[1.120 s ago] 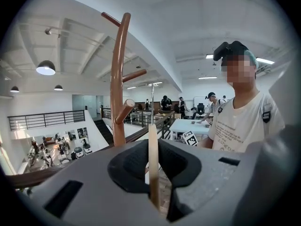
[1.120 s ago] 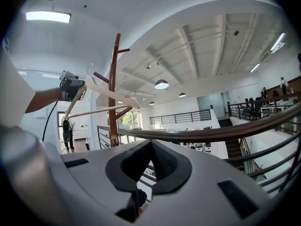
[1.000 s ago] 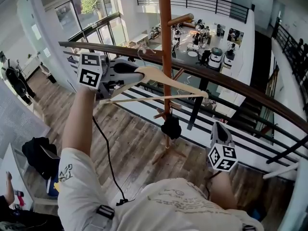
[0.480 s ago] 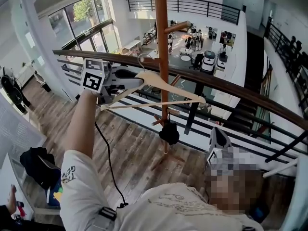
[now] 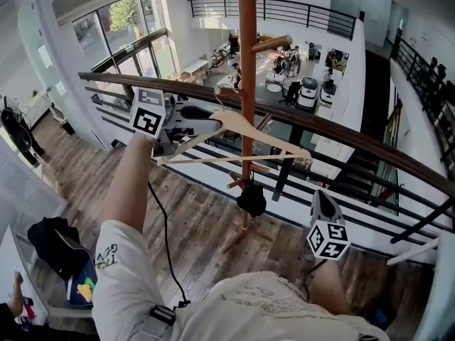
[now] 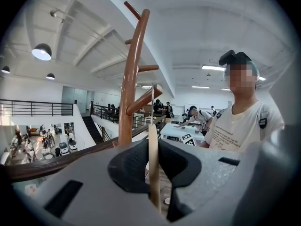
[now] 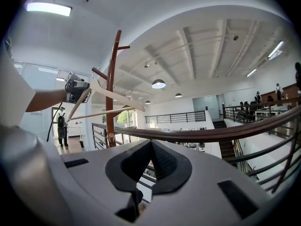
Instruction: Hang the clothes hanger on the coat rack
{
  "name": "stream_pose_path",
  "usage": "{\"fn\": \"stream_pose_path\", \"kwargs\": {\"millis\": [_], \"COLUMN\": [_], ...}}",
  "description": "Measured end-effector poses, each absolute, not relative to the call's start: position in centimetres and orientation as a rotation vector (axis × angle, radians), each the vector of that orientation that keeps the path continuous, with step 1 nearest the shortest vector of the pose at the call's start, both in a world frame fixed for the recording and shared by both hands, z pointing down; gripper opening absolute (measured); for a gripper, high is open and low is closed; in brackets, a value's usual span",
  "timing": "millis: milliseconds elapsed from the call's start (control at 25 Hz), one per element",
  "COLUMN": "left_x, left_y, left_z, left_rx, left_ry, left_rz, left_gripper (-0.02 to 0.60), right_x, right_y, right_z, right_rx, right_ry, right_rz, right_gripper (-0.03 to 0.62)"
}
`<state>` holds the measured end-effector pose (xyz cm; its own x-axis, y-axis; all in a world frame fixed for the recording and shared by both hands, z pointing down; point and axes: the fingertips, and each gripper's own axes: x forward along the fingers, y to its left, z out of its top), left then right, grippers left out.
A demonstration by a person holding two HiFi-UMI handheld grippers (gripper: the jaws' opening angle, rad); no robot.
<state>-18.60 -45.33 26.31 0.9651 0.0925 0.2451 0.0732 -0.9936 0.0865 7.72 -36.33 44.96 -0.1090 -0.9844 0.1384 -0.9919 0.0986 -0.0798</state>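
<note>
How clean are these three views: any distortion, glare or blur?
Head view: sharp, daylit, wide-angle bowing the railing. Left gripper view: fisheye with black corners, one mosaic patch, clothes hanger edge-on and soft. Right gripper view: fisheye too, ceiling light blown out.

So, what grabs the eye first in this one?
The wooden hanger, clamped in the left gripper, is held up beside the tall brown coat rack at centre, its hook close to the pole. Behind them a dark railing overlooks an open floor below; the right gripper hangs low at right.
</note>
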Motion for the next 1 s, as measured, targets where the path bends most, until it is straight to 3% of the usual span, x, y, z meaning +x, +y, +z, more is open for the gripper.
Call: {"fn": "stream_pose_path", "kwargs": {"millis": [1000], "left_x": [-16.8], "left_y": [-47.5], "left_z": [29.3], "left_rx": [2.957], "left_ry": [0.135], "left_rz": [0.422], "left_gripper": [0.058], "right_x": [8.9], "right_y": [-36.3], "right_z": [45.6], "right_rx": [2.059], "right_ry": [-2.274], "right_rz": [0.245], "right_gripper": [0.002]}}
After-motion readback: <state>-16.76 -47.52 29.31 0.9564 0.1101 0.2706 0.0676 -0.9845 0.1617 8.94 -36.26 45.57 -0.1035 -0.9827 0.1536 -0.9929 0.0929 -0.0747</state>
